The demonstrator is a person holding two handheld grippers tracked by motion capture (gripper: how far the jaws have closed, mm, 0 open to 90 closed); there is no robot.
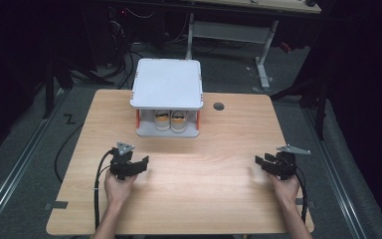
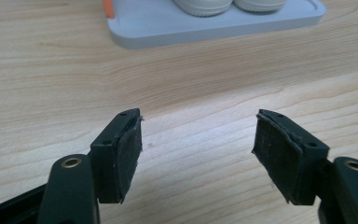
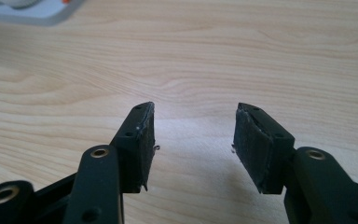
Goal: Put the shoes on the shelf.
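High view: 2 hands hold 2 grippers low over the wooden table. Left gripper at 8 o'clock and right gripper at 4 o'clock both have jaws spread wide, gripping nothing. At 12 o'clock, well apart from them, 2 shoes sit inside the white rack.

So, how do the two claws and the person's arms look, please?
Both the left claw and the right claw are black, with flat dark padded fingers and brass-coloured pivot rings. Each carries a grey three-cornered plate and trails a black cable. The forearms are bare, without sleeves.
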